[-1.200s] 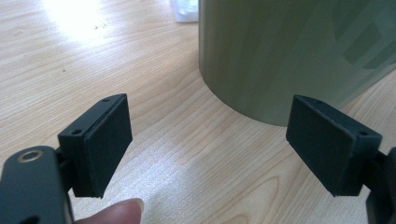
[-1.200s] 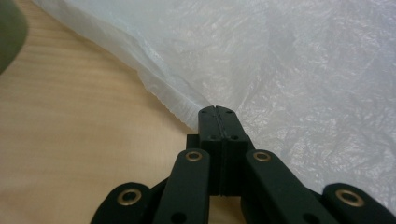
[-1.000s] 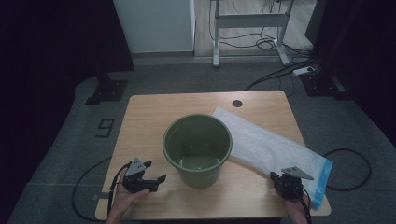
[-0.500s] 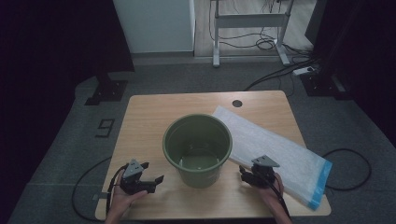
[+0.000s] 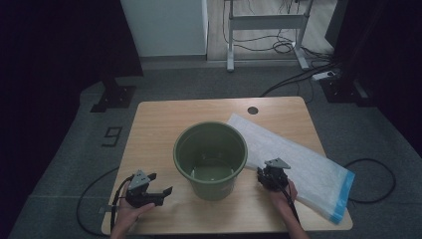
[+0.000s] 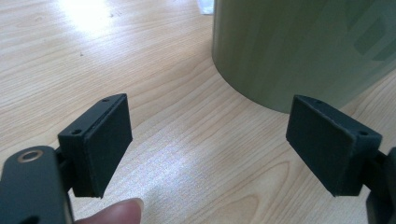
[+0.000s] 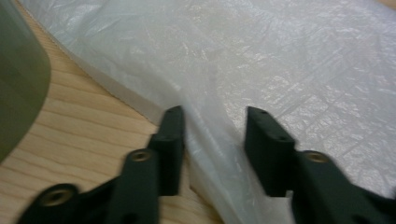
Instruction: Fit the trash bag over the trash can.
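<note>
Since a second ago the right claw [image 5: 269, 175] has travelled from the near right corner of the light wooden worktop [image 5: 159, 129] leftward and a little farther in, and now sits over the near left edge of the translucent white plastic bag with a blue end strip [image 5: 298, 159], just right of the round olive-green plastic bucket [image 5: 210, 158]. The left claw [image 5: 158, 192] has barely shifted; it stays at the near left of the worktop, pointing right toward the bucket. Bucket and bag lie where they lay before.

In the right gripper view the right claw [image 7: 212, 140] stands partly open, its two black jaws set either side of a raised fold at the edge of the bag [image 7: 280, 70], one jaw over bare wood, the other over the plastic; the picture is too blurred to tell whether the jaws touch the film. The bucket's wall [image 7: 18, 84] shows at the left edge of that view.

In the left gripper view the left claw [image 6: 208, 140] gapes wide and holds nothing, with the bucket's side [image 6: 299, 46] close ahead and to its right, apart from both jaws.

The bucket stands upright at the worktop's middle, and the bag stretches flat from beside it toward the near right corner.
</note>
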The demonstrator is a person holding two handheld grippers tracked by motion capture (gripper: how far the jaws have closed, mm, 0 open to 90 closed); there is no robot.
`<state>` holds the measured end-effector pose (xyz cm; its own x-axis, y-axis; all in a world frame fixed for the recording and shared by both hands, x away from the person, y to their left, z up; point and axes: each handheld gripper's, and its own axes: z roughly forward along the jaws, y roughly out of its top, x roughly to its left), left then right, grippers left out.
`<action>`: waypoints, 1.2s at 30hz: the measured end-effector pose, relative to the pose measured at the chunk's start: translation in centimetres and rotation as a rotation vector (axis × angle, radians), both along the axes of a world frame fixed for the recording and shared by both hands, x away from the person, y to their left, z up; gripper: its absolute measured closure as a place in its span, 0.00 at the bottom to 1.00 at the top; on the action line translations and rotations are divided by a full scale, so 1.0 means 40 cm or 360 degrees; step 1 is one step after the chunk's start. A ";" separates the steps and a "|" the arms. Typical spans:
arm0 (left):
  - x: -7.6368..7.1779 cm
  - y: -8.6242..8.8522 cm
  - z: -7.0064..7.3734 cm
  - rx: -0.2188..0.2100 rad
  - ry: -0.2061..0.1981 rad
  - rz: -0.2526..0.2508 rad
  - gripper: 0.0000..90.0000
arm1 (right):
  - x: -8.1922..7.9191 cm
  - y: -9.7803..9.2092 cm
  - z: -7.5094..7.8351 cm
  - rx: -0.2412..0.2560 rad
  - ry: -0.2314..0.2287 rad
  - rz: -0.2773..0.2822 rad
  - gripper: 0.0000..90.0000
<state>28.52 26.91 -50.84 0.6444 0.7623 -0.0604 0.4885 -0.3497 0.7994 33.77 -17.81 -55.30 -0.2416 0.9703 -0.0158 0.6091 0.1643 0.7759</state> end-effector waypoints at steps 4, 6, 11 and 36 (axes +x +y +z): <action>0.000 -0.007 -0.004 0.0013 0.0008 -0.0005 0.15 | -0.012 -0.029 0.001 0.0020 -0.0007 -0.0034 0.95; 0.000 -0.009 -0.005 0.0016 0.0010 -0.0002 0.15 | -0.023 -0.048 0.004 0.0088 -0.0079 -0.0042 0.98; -0.002 -0.011 -0.001 0.0009 -0.0004 0.0004 0.16 | -0.061 -0.070 0.039 0.0225 -0.0325 0.0009 0.98; -0.008 -0.032 0.006 -0.0015 -0.0026 -0.0010 0.16 | -0.175 -0.128 0.443 0.0599 -0.1039 0.0071 0.99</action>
